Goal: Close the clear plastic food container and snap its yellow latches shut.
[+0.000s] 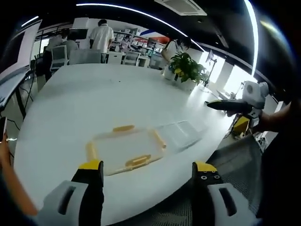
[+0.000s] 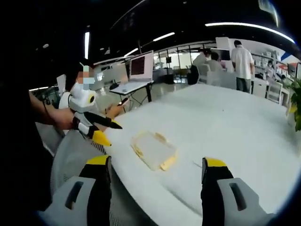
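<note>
The clear rectangular plastic food container (image 1: 126,149) with four yellow latches (image 1: 138,161) lies low centre on the white oval table (image 1: 70,103), its clear flat lid (image 1: 181,134) apparently beside it. Closing looks unstarted. Left gripper (image 1: 148,181) and right gripper (image 2: 157,181) hover wide apart, empty.

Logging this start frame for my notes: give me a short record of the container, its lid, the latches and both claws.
container: clear, on white table, near its edge
lid: clear sheet lying flat beside the container
latches: yellow, on all four sides
left claw: open, empty, above the table edge
right claw: open, empty, off the container
plant: far side of table
</note>
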The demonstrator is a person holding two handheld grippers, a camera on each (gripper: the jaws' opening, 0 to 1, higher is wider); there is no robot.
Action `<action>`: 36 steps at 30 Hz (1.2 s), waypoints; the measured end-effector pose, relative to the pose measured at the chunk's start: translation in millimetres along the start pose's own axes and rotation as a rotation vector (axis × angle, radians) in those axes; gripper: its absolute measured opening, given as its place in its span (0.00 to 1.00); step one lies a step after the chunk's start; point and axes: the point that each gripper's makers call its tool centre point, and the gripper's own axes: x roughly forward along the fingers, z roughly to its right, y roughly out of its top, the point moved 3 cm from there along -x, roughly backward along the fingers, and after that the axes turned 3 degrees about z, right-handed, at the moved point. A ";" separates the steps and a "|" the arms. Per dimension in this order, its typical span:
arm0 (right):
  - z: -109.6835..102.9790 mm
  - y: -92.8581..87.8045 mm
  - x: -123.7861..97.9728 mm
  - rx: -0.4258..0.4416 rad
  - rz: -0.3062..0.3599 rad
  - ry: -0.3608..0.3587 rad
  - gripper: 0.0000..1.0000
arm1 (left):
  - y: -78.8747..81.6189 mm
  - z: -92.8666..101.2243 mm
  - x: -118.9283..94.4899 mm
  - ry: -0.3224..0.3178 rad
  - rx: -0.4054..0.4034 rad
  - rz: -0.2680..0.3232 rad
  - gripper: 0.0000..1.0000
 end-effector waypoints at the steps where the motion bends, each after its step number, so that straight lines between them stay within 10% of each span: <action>1: 0.9 1.4 1.1 0.000 -0.001 0.001 0.76 | 0.5 -0.3 0.0 -0.002 0.008 -0.001 0.73; 12: 3.3 17.8 19.1 -0.025 0.006 0.051 0.74 | -3.0 -2.3 5.1 -0.069 0.089 -0.079 0.77; 36: 6.0 -5.4 56.2 -0.128 -0.162 0.119 0.66 | -6.7 -30.0 18.3 -0.114 0.175 -0.202 0.81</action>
